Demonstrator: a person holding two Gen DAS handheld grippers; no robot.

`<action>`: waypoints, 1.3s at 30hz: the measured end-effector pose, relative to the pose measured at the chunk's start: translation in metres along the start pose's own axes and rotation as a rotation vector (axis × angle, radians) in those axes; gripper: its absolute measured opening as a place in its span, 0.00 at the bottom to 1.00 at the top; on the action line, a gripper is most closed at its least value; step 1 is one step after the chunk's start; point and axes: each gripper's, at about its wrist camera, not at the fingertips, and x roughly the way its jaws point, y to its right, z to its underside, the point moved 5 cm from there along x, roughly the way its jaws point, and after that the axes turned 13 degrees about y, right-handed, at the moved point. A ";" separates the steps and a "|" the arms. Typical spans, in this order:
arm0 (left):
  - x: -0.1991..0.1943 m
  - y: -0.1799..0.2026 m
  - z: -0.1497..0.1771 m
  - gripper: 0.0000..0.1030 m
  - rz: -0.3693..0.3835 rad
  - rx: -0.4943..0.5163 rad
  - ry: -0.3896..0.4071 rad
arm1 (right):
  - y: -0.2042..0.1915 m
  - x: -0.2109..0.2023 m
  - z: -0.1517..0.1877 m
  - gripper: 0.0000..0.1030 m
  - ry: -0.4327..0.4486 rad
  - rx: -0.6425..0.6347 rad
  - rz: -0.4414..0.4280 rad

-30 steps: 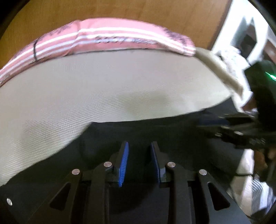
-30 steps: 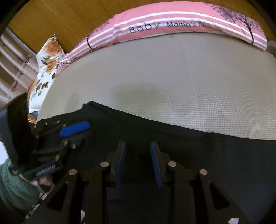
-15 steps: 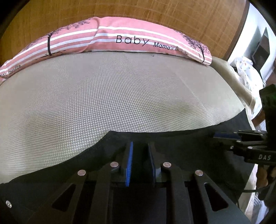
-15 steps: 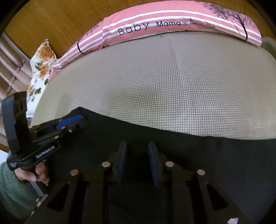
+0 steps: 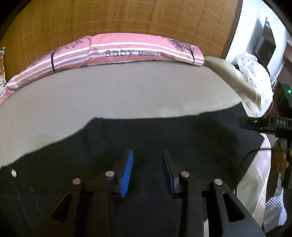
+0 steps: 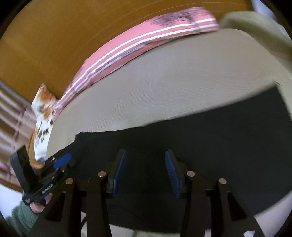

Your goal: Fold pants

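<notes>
Black pants (image 5: 164, 133) lie flat across the near part of a beige mattress (image 5: 127, 91); they also show in the right wrist view (image 6: 200, 142). My left gripper (image 5: 147, 156) is open, its blue pads apart just above the black cloth, holding nothing. My right gripper (image 6: 145, 156) is open and empty over the pants too. The right gripper appears at the right edge of the left wrist view (image 5: 259, 124). The left gripper appears at the lower left of the right wrist view (image 6: 60, 162), near the pants' left end.
A long pink striped pillow (image 5: 127, 51) lies along the wooden headboard (image 5: 127, 16). A floral pillow (image 6: 43, 111) sits at the bed's left end. White spotted cloth (image 5: 255, 73) lies off the right side. A cable (image 5: 244, 160) hangs by the bed edge.
Both grippers opened: jaws that were nearly shut on the cloth half a second ago now stand apart. Both have lifted back, and the right view swung and blurred.
</notes>
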 end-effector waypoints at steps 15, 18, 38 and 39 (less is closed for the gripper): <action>0.005 0.071 0.035 0.35 0.048 0.034 -0.072 | 0.164 -0.111 0.040 0.41 0.124 0.262 0.247; 0.009 0.081 0.039 0.35 0.054 0.056 -0.082 | 0.177 -0.111 0.045 0.41 0.131 0.302 0.245; 0.038 0.147 0.057 0.35 0.131 0.201 -0.124 | 0.231 -0.092 0.029 0.29 0.282 0.436 0.135; 0.039 0.149 0.058 0.35 0.124 0.215 -0.118 | 0.231 -0.092 0.030 0.29 0.290 0.438 0.130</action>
